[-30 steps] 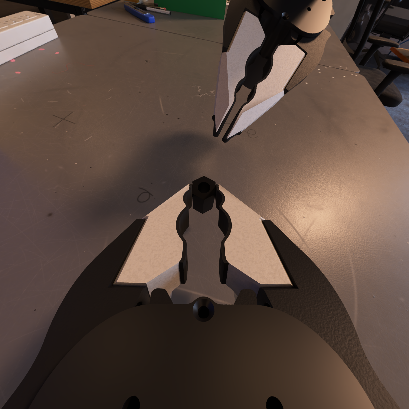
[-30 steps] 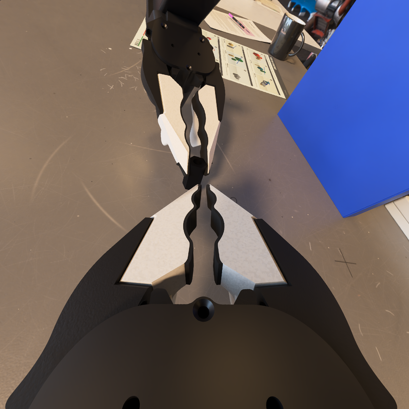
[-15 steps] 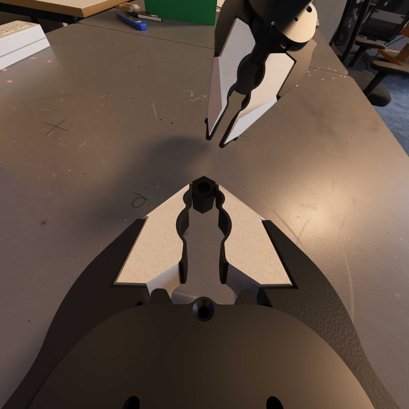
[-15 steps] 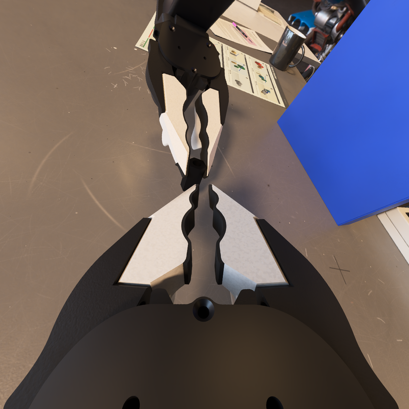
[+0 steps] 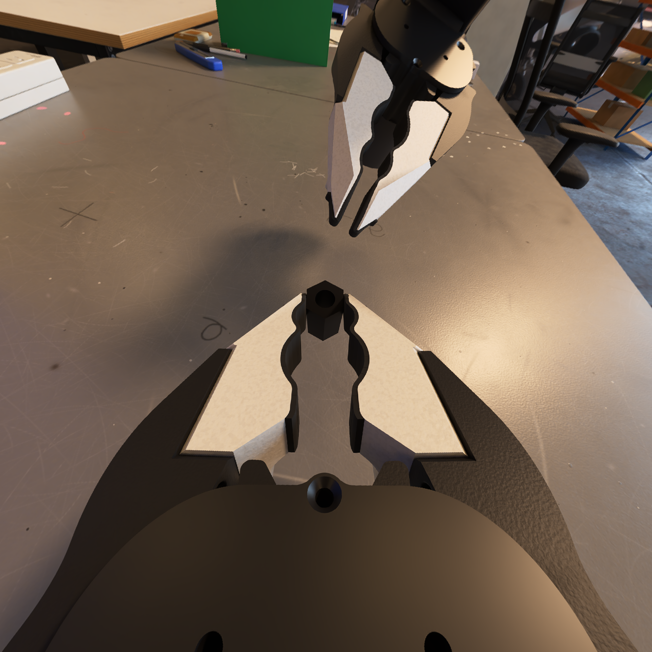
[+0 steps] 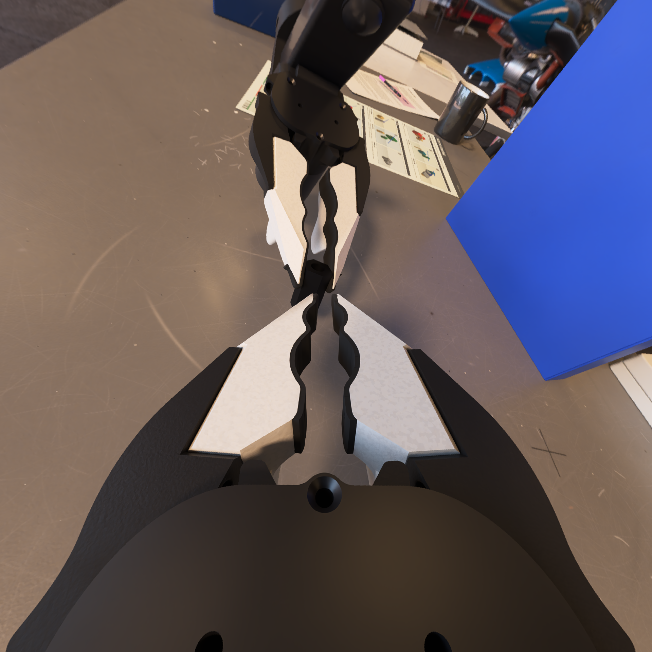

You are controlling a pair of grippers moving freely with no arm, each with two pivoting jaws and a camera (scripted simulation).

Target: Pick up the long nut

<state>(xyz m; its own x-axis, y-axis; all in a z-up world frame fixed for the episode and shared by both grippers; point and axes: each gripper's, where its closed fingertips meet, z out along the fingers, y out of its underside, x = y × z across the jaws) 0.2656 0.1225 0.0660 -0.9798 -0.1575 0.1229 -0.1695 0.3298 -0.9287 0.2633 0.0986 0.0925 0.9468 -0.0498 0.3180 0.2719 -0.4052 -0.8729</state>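
On the grey-brown table [image 5: 148, 148], scuffed, scratched and pen-marked, with a big blue box [image 6: 550, 197] at its edge, you have two tools meeting nose to nose. Your left hand-held gripper [image 5: 324, 303] is clenched on the long nut [image 5: 324, 310]; the nut sits at the very fingertips, upright, bore facing up toward the camera, and in the right wrist view it appears clear of the table, though its lower end is hidden there. Your right hand-held gripper [image 6: 324, 300] carries nothing, jaws a narrow slit apart, tips just beside the nut. Judgement: the lift is in hand, near done. Keep the squeeze steady and rise straight; the hold is a tip pinch only, so any twist could roll the nut out. Keep the right tool from nudging it. Materials, large to small: table matt and hard, faint swirl scratches; box plain, flat-faced; gripper bodies black, finely pebbled, fingers faced in pale speckled plates with wavy black inner edges; nut black, hexagonal, taller than wide, smooth flats that should seat well against the scalloped pads.
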